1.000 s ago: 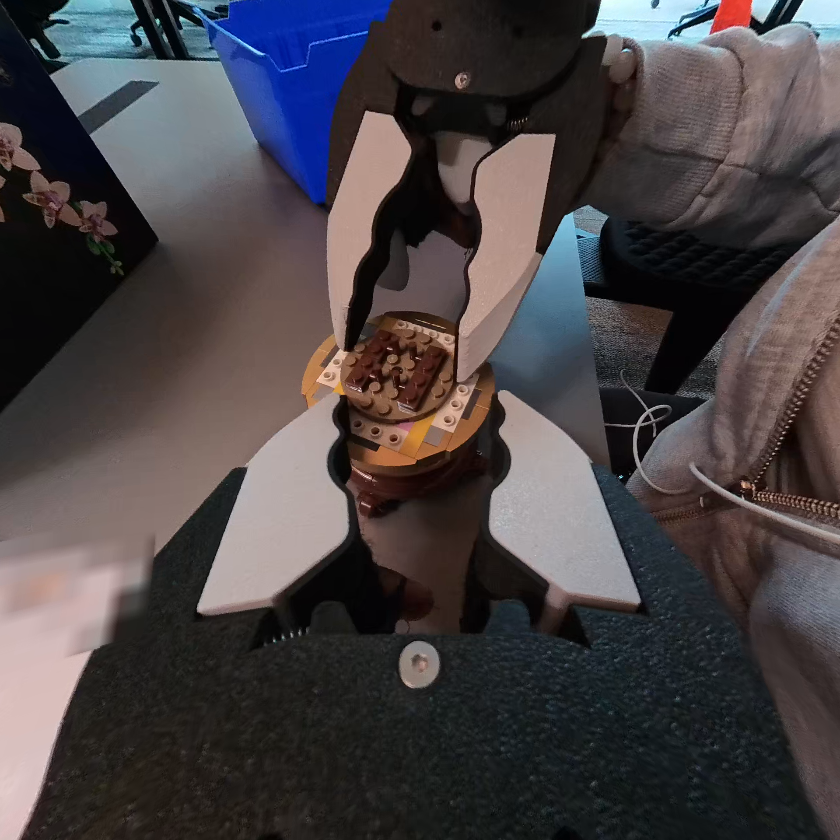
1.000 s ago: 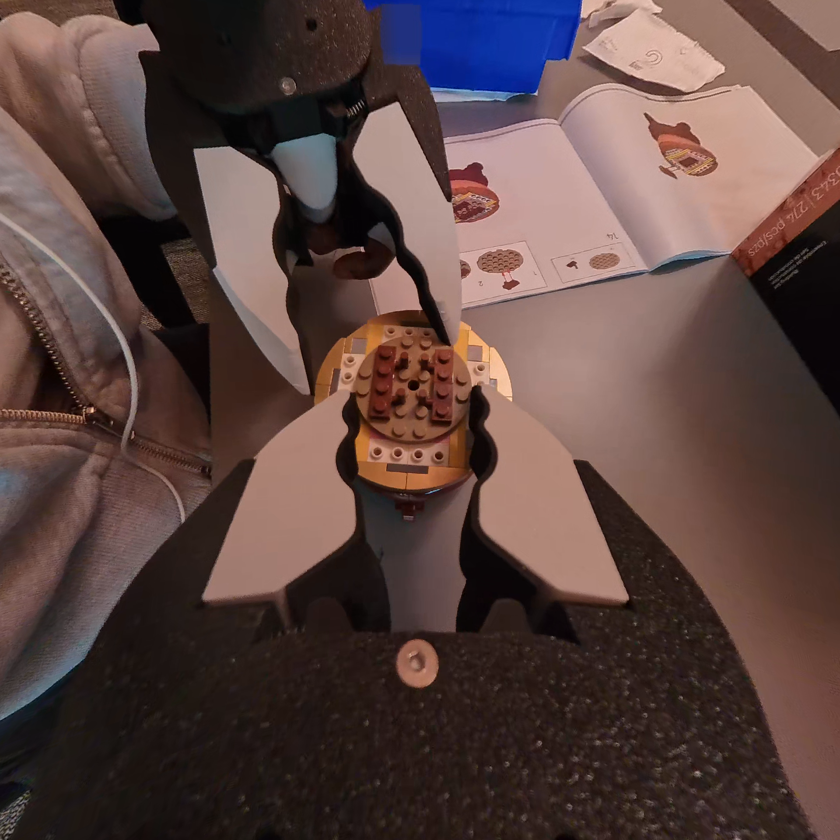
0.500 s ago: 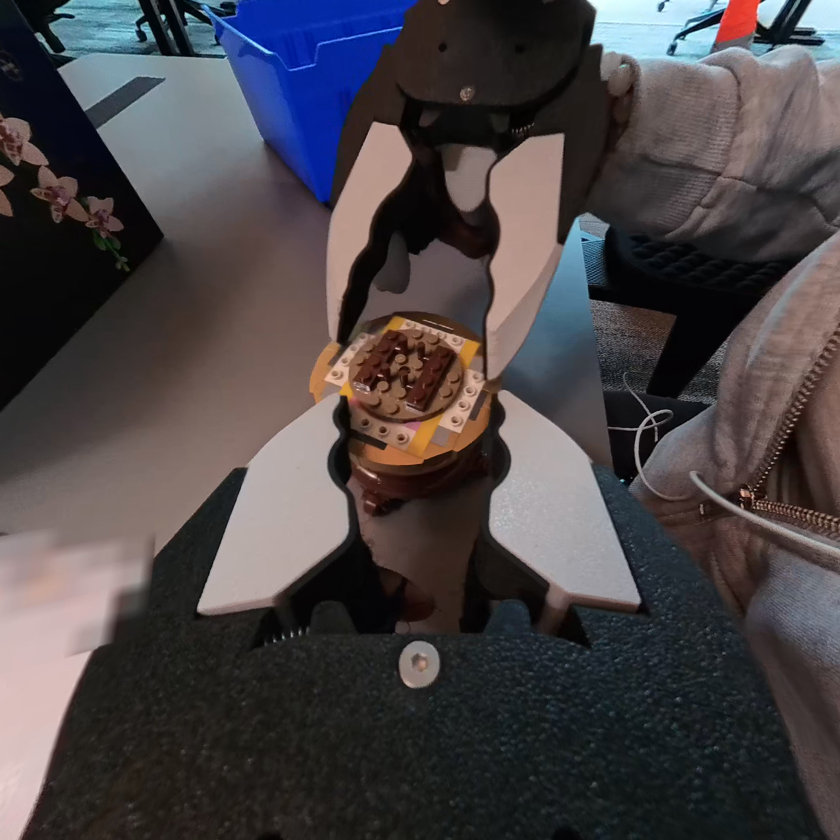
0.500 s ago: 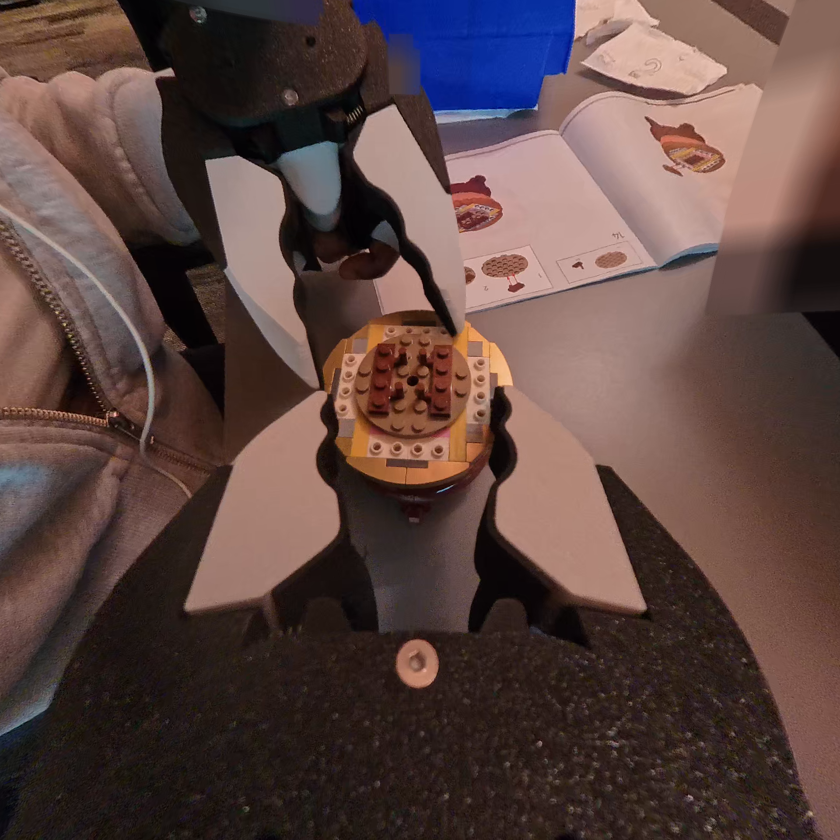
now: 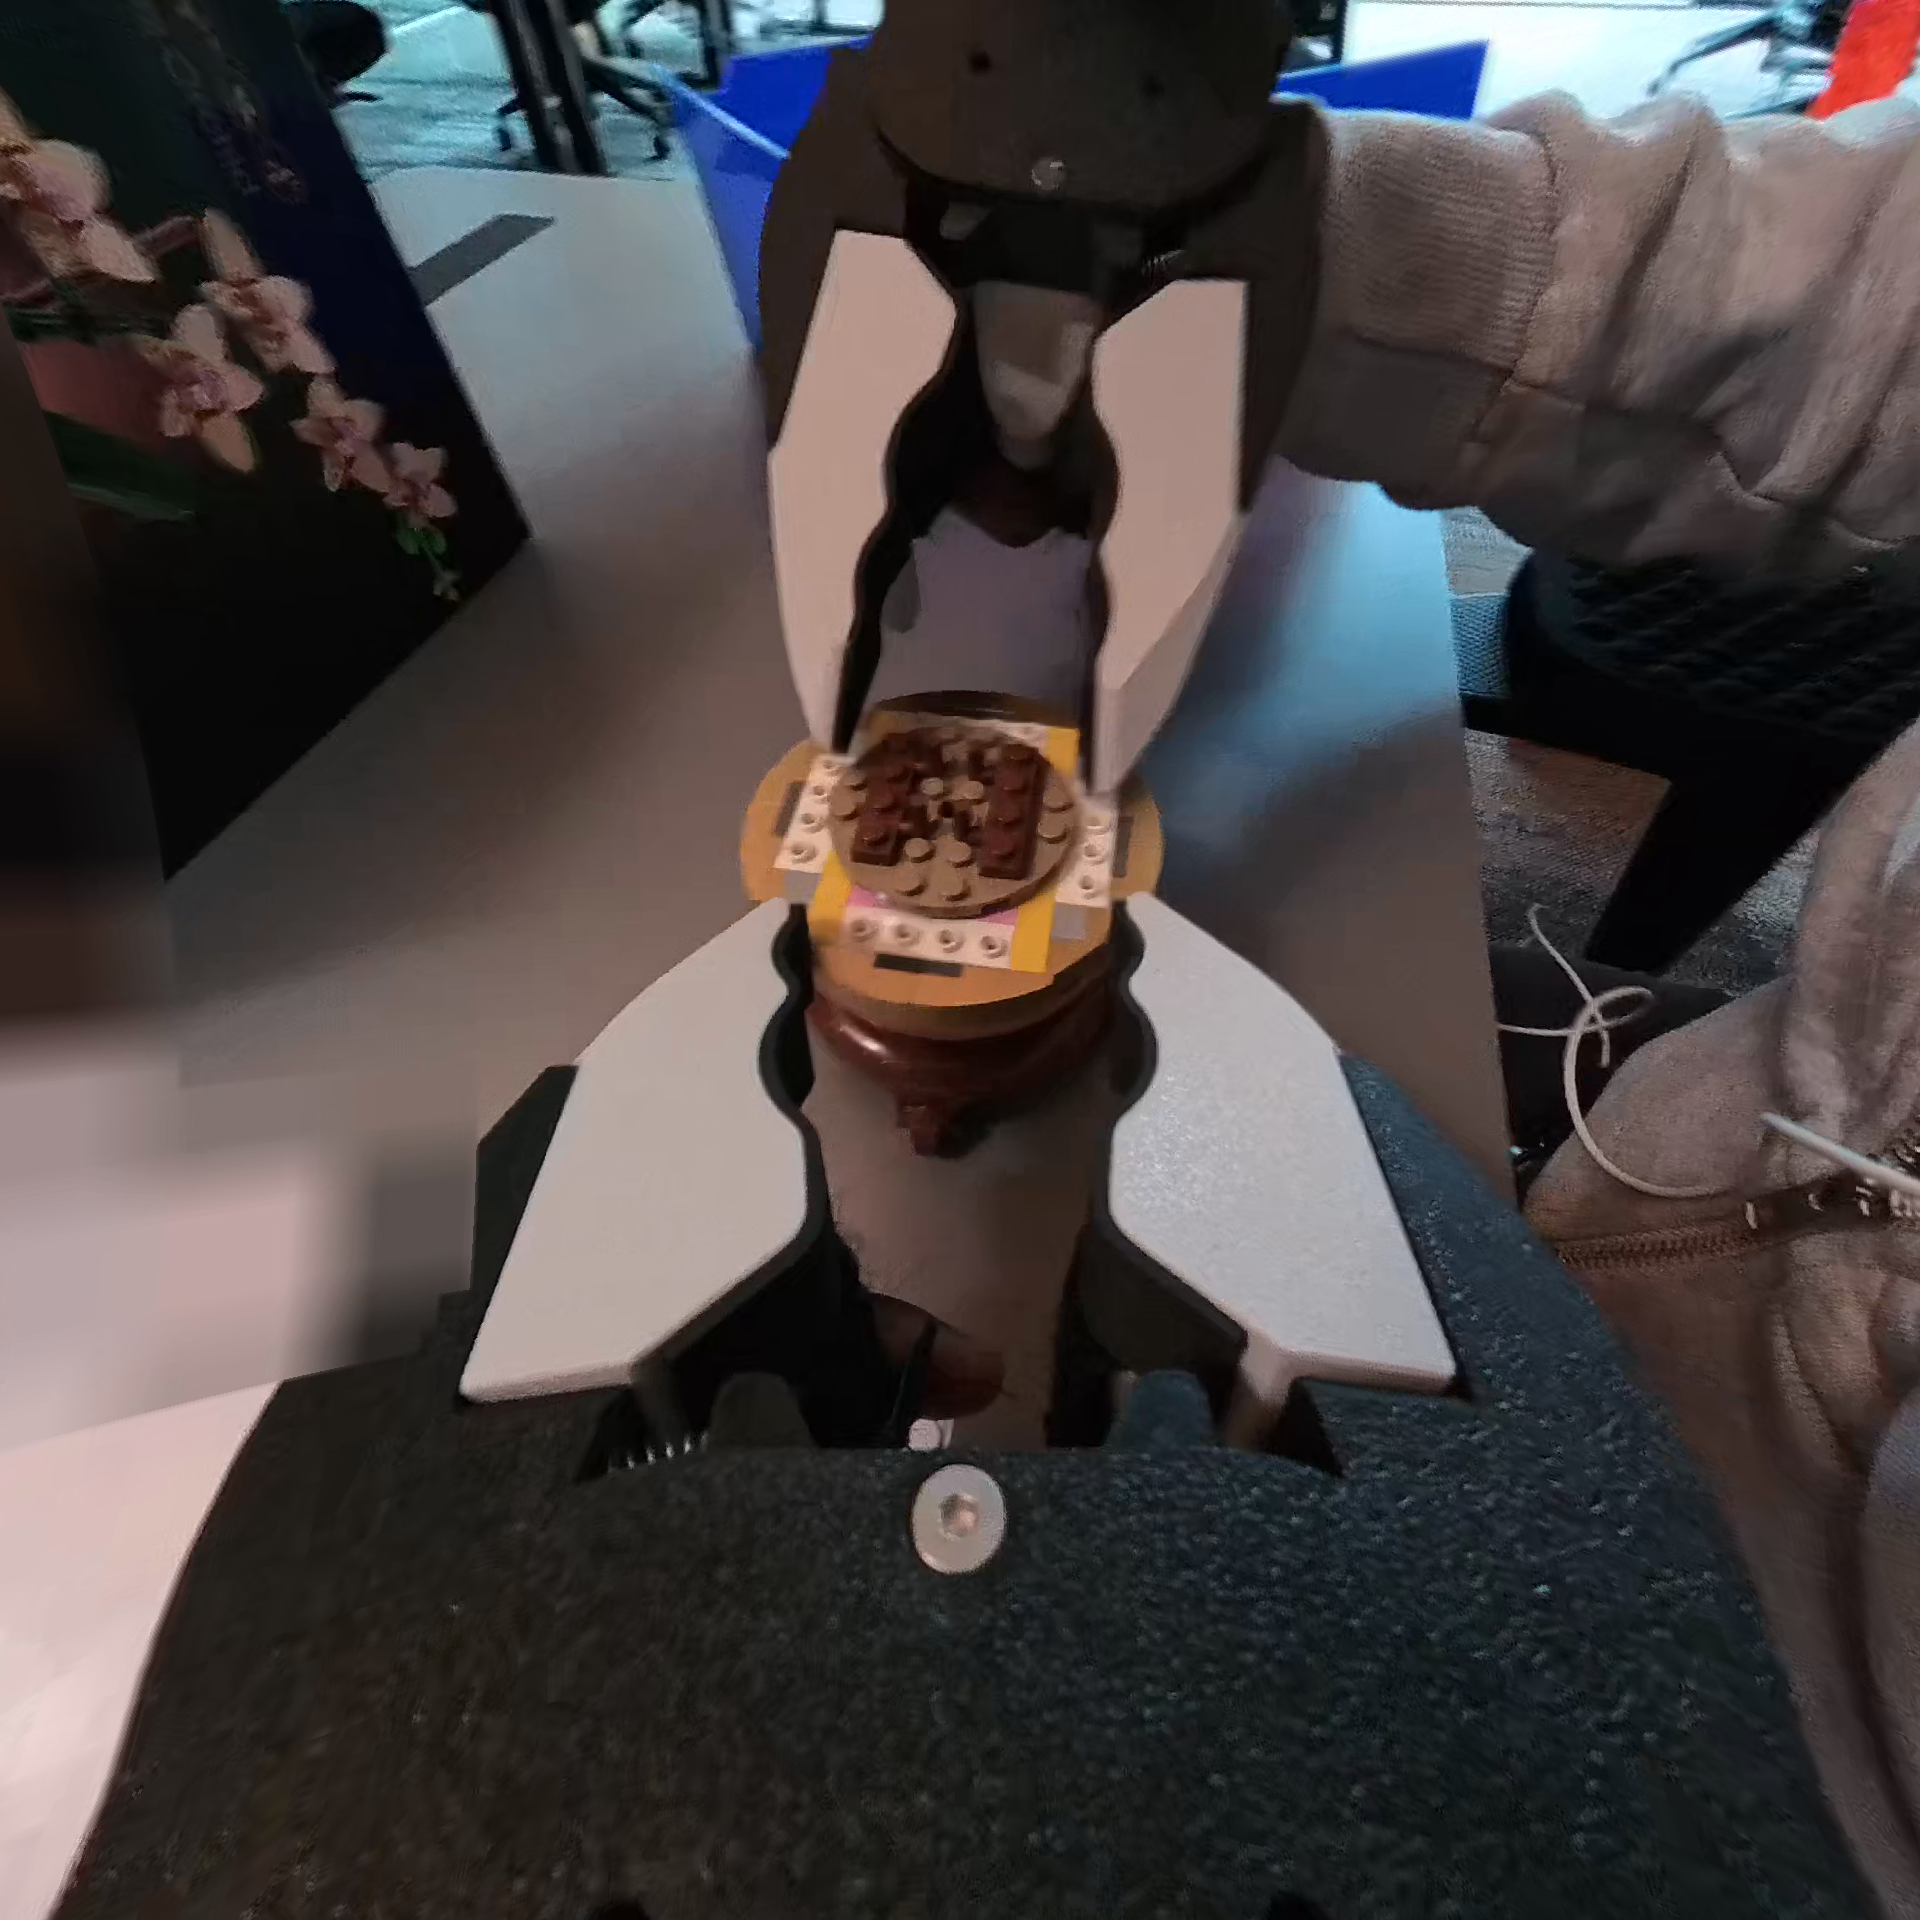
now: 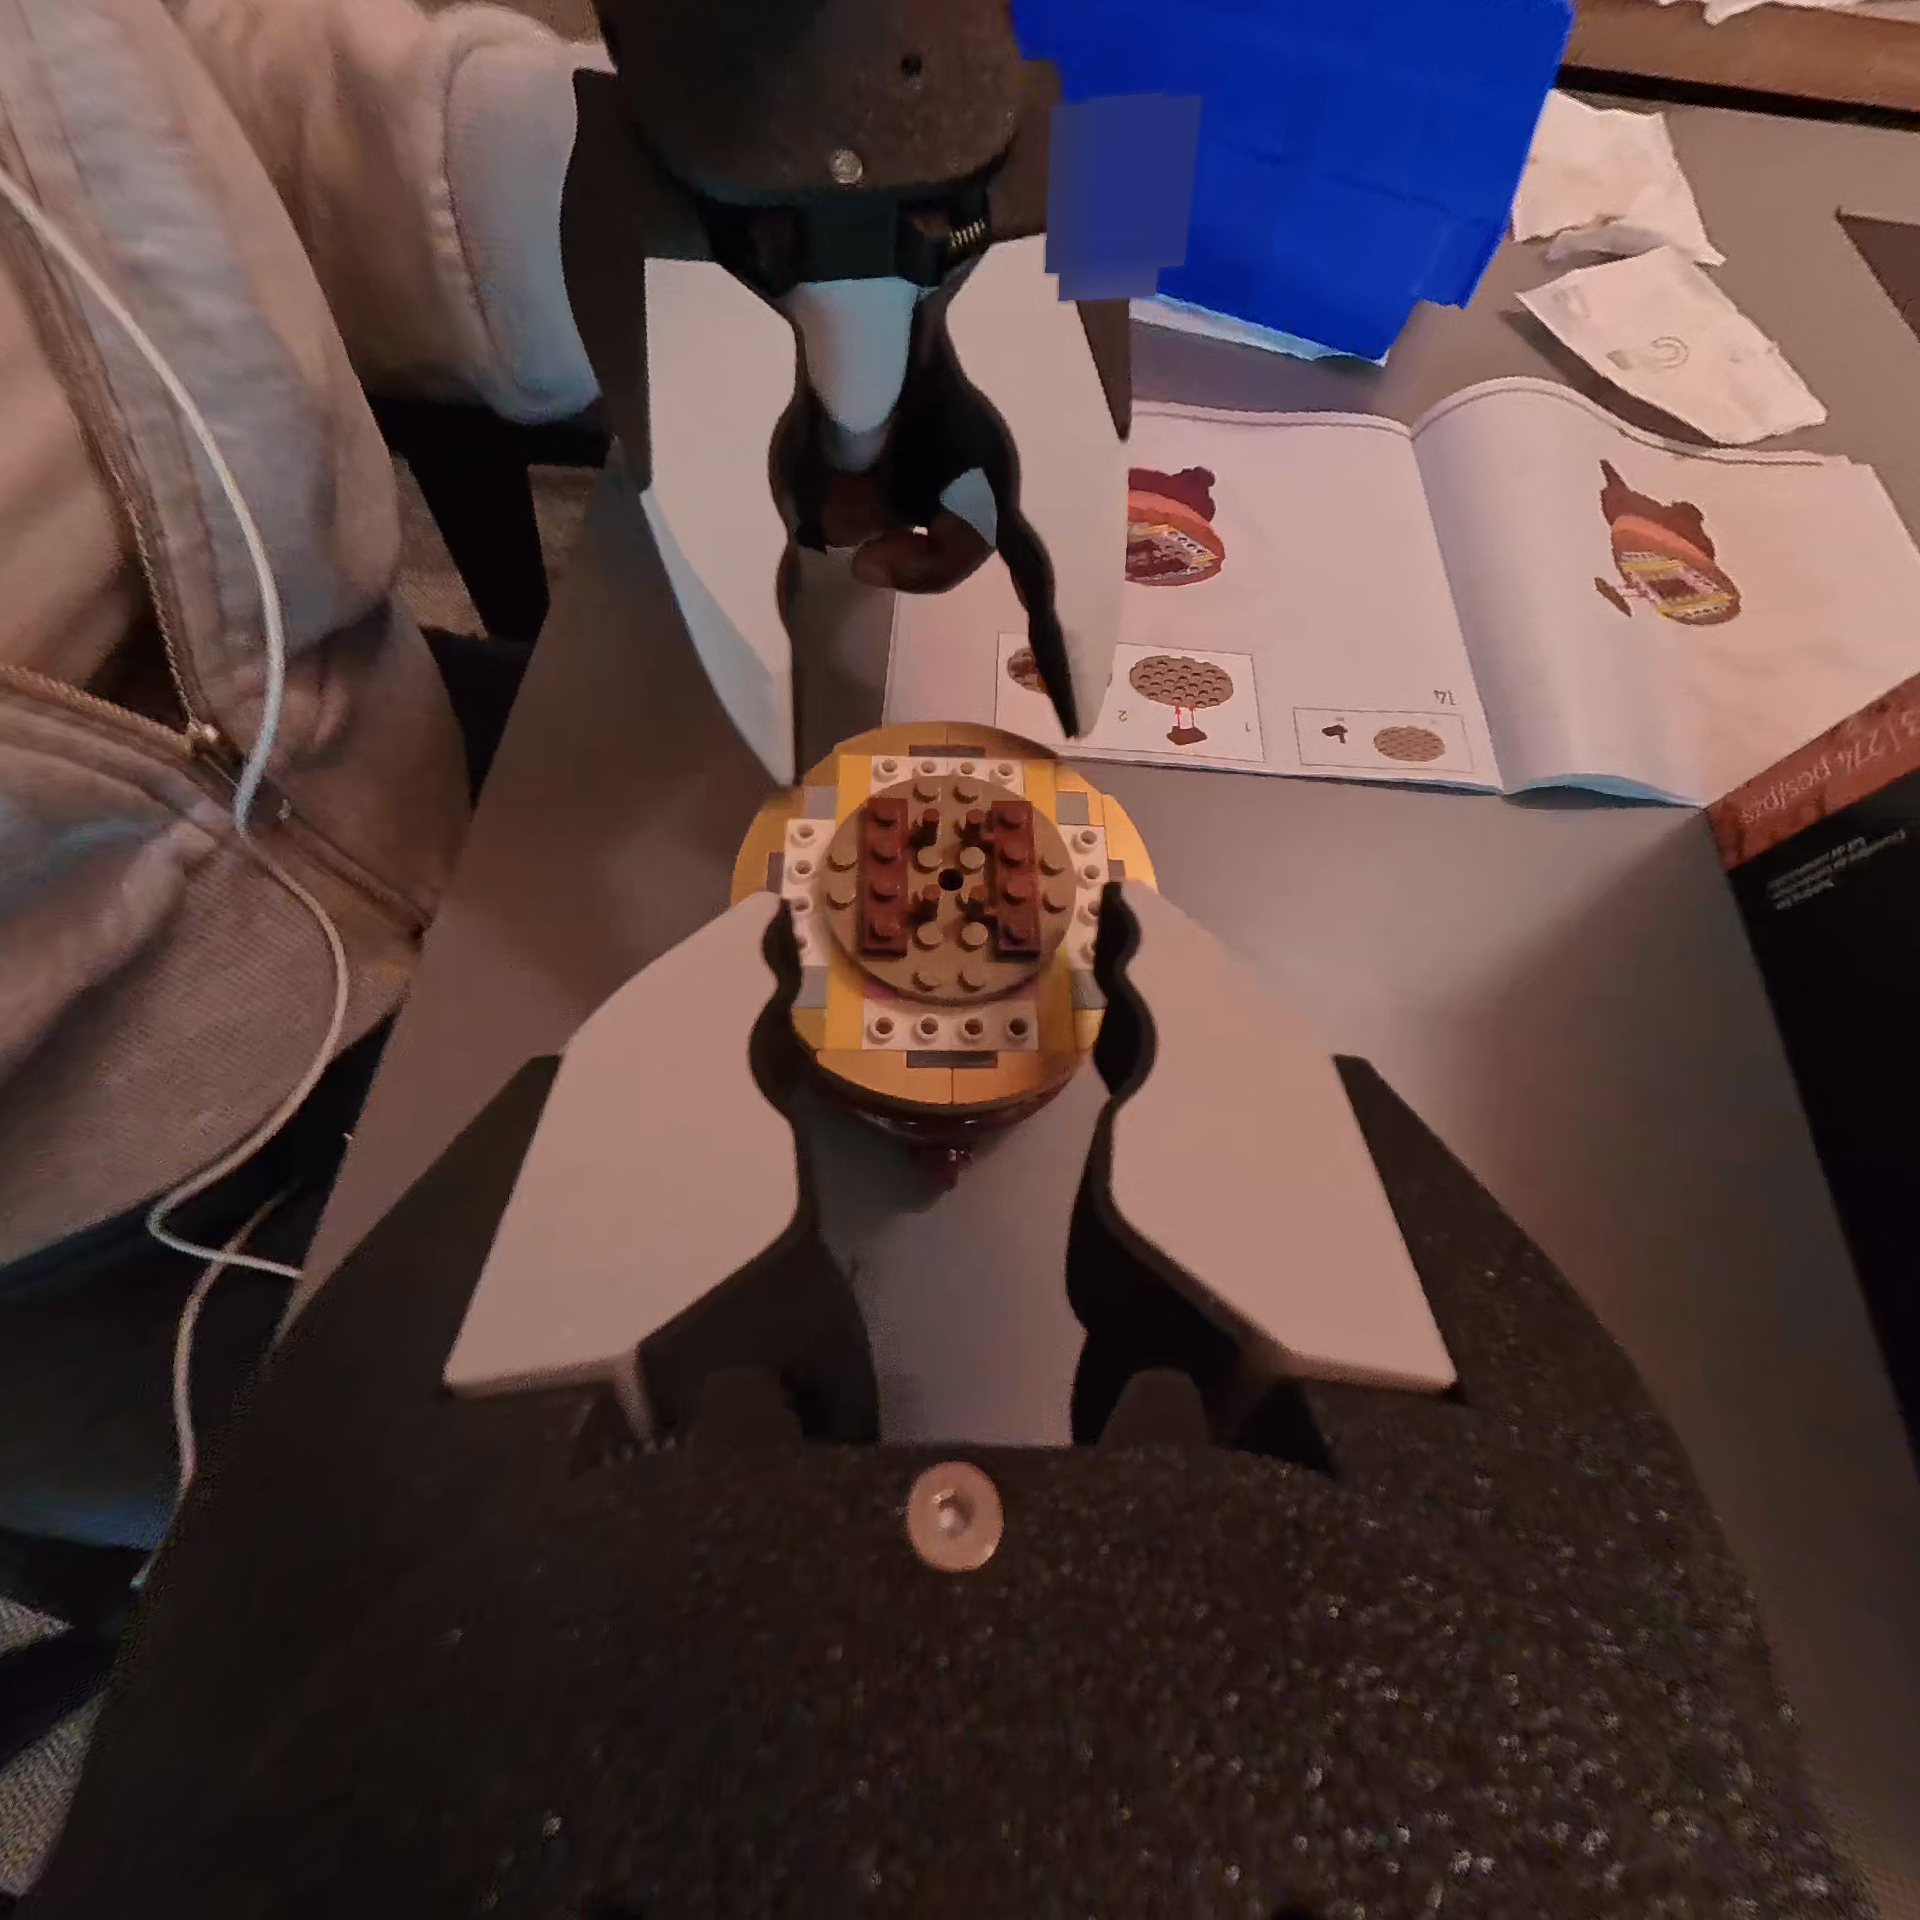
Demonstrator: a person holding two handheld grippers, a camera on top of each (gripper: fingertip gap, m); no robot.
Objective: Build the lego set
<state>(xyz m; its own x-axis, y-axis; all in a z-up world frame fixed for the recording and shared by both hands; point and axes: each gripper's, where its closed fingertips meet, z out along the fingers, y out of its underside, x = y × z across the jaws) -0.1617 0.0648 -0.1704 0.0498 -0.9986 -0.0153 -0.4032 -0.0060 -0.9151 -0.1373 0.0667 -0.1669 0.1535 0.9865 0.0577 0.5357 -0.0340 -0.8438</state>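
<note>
The round tan-and-yellow lego build (image 5: 951, 862), topped by a tan studded disc carrying two dark brown plates and ringed by white studded plates, sits on a dark brown rounded base and is held up between both tongs, clear of the grey worktop (image 6: 1351, 987). The left tongs (image 5: 951, 925) are clenched on it: their two pale fingertips press against the build's sides just under its tan rim. The right tongs (image 6: 940, 935) likewise grasp the lego build from the opposite side, fingertips hugging its left and right edges. In each wrist view the other tongs reach in from the far side, tips meeting the build's far rim.

Beyond the right tongs an open instruction booklet (image 6: 1455, 603) lies flat on the worktop, with a blue plastic bin (image 6: 1299, 156) farther off and crumpled white paper bags (image 6: 1662, 353) to the right. A dark box (image 6: 1829, 987) lies at right. Left of the left tongs stands a dark box printed with pink orchids (image 5: 208, 416). A grey sleeve (image 5: 1610, 312) extends behind the far tongs.
</note>
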